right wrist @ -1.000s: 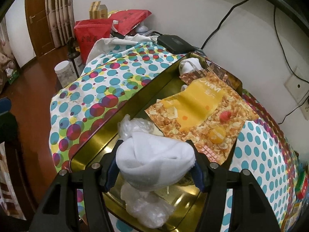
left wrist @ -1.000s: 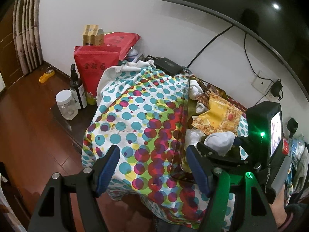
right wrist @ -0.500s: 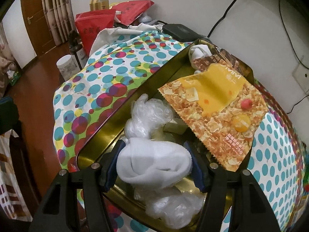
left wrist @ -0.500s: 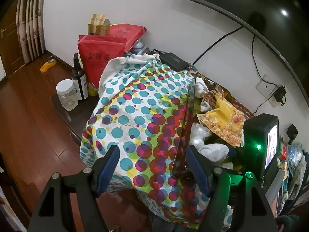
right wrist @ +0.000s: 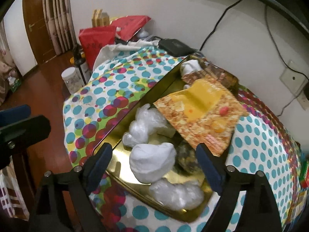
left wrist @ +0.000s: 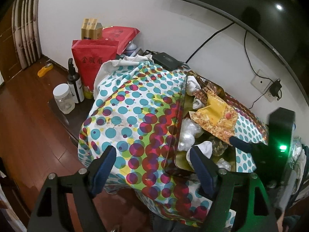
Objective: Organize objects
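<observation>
With the rolled white sock (right wrist: 152,162) lying in the near end of the gold tin (right wrist: 114,135), the right gripper (right wrist: 154,160), its jaws just opened wide and empty (the left gripper (left wrist: 152,166) gapes empty too), should lift straight clear without snagging.

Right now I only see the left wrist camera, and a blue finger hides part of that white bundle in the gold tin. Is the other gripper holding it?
Observer: No. In the right wrist view the right gripper has its jaws wide, having just been opening, and the white sock lies loose between them, touching neither pad.
Operator: What is it lying on?
Observer: The floor of the gold tin, with a crumpled plastic bag right behind it.
Operator: Anything nearer than it?
Observer: Another plastic bag lump fills the tin's near corner, in front of the sock.
</observation>
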Motion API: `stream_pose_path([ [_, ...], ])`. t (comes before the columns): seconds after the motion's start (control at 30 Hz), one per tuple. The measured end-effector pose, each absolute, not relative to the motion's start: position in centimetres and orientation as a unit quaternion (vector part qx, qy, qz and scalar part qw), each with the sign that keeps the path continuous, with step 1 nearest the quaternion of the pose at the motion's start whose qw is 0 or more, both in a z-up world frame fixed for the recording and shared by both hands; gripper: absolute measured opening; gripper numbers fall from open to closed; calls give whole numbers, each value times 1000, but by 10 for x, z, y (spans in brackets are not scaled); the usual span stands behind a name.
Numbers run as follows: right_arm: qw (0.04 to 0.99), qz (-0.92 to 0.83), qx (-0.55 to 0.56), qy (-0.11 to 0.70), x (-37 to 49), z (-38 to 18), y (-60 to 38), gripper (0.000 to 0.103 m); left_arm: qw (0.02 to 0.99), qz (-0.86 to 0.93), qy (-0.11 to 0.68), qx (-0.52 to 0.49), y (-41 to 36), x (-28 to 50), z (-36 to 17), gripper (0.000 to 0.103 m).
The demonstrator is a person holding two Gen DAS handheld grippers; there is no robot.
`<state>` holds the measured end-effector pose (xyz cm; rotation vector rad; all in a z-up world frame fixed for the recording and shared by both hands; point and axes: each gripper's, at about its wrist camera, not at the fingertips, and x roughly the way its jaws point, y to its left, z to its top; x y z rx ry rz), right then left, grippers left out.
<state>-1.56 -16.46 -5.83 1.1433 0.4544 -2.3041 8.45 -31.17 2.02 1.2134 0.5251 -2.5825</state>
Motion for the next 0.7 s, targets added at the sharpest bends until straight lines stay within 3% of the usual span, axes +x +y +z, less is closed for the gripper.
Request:
stream_pose_path([
  [0.17, 240, -863, 411, 168, -6, -38, -127, 103, 115, -884, 173, 419, -304, 82, 24, 82],
  [0.7, 128, -873, 466, 70, 3, -23, 24, 103, 64, -891, 97, 439, -213, 54, 39, 82],
])
